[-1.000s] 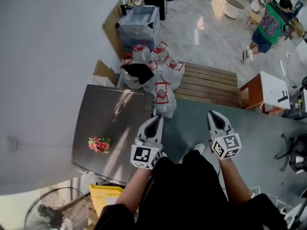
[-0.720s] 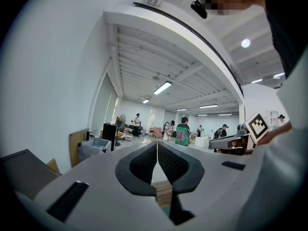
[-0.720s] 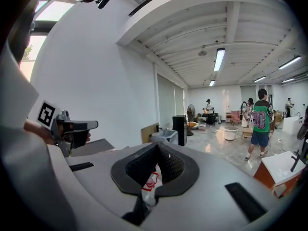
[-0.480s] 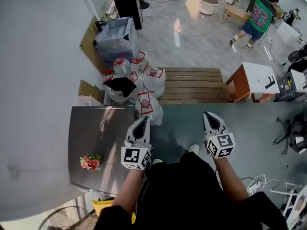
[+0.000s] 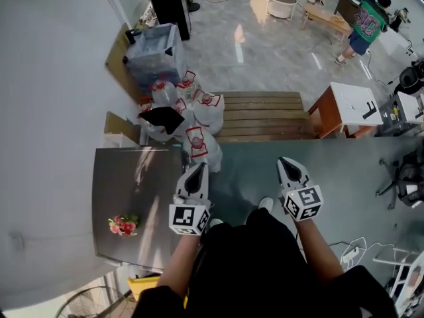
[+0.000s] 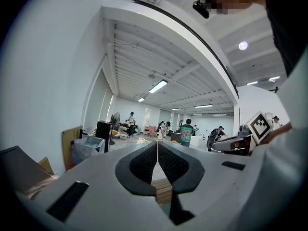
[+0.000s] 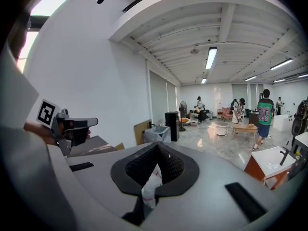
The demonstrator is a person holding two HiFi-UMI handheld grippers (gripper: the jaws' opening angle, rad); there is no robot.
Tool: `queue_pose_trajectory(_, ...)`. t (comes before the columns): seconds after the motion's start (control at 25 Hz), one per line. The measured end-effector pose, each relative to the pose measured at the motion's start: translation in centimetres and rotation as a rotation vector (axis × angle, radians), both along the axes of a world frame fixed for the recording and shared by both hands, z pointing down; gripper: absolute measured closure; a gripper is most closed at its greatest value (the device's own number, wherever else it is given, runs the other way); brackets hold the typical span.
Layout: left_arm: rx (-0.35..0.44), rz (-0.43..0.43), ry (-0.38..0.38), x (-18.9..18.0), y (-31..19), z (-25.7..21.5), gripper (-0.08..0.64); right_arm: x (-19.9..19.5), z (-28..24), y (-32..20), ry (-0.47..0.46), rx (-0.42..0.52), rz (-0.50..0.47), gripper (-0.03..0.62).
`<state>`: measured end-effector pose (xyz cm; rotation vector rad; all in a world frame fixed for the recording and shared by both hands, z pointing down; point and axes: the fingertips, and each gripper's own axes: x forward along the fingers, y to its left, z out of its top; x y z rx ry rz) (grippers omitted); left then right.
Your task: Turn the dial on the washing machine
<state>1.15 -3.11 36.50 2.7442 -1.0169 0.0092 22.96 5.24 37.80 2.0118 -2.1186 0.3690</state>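
Observation:
No dial or washing machine can be made out in any view. My left gripper (image 5: 197, 172) is held out in front of the person's body, shut and empty, at the right edge of a grey metal-topped cabinet (image 5: 126, 177). My right gripper (image 5: 289, 165) is beside it over the grey-green floor, also shut and empty. In the left gripper view the jaws (image 6: 157, 146) meet in a thin line and the right gripper (image 6: 237, 143) shows to the right. The right gripper view has its own jaws (image 7: 157, 149) closed, with the left gripper (image 7: 72, 128) at the left.
A small bunch of pink flowers (image 5: 123, 225) lies on the cabinet. White plastic bags (image 5: 202, 118) are heaped ahead, beside a wooden pallet (image 5: 265, 115) and a clear bin (image 5: 156, 50). A white-topped table (image 5: 356, 105) stands at right. A person in a green shirt (image 5: 366, 24) stands far off.
The head view has swung, so the cabinet, bags and pallet sit differently in the picture. Both grippers stay shut and side by side; the person in green is further off.

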Motion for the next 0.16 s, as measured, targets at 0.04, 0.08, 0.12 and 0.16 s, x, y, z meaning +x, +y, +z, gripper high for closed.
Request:
queue_pose_trajectory(0.04, -0.001, 0.0, 0.001, -0.2, 0.1, 0.0, 0.552, -0.3, 0.1, 0.0, -0.001, -0.001, -0.006, 0.594)
queue_pose_trajectory(0.08, -0.001, 0.001, 0.001, -0.3, 0.1, 0.1, 0.552, -0.6, 0.1, -0.1, -0.001, 0.0, -0.013, 0.594)
queue_pose_trajectory(0.12, -0.001, 0.0, 0.001, -0.6, 0.1, 0.1, 0.552, -1.0, 0.2, -0.2, 0.0, 0.001, -0.019, 0.594)
queue_pose_trajectory(0.16, -0.001, 0.0, 0.002, -0.8, 0.1, 0.1, 0.552, -1.3, 0.2, -0.3, 0.001, 0.003, -0.026, 0.594)
